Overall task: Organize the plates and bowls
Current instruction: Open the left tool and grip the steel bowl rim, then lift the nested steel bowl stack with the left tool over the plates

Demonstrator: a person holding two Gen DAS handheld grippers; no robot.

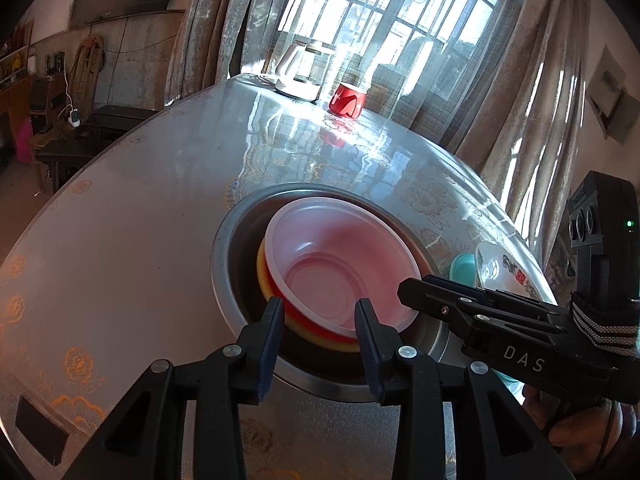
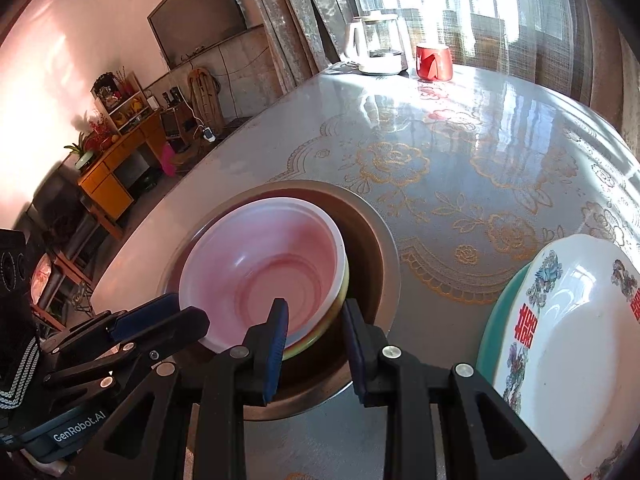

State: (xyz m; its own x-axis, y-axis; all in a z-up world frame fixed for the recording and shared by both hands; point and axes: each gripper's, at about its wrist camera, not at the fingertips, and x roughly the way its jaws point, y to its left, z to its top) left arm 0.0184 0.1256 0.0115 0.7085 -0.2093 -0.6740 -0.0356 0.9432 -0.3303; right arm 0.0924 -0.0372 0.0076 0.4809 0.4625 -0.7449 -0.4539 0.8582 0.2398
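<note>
Translucent pink plastic forms the top bowl [image 1: 340,276] of a small stack, nested over a red bowl [image 1: 316,326] and a yellow bowl [image 1: 280,304], all sitting inside a wide steel basin [image 1: 224,264] on the table [image 1: 120,240]. The left tool [image 1: 320,316] has its two fingers moderately apart, straddling the near rim of the stack without pinching it. The right tool [image 2: 314,320] is likewise partly spread, one finger inside the pink bowl's rim and the other outside; whether either touches I cannot tell. Just right of the basin, a white patterned plate [image 2: 580,340] rests on a teal plate [image 2: 496,320]. Farther back stand a red mug [image 2: 434,62] and a glass kettle [image 2: 380,44].
</note>
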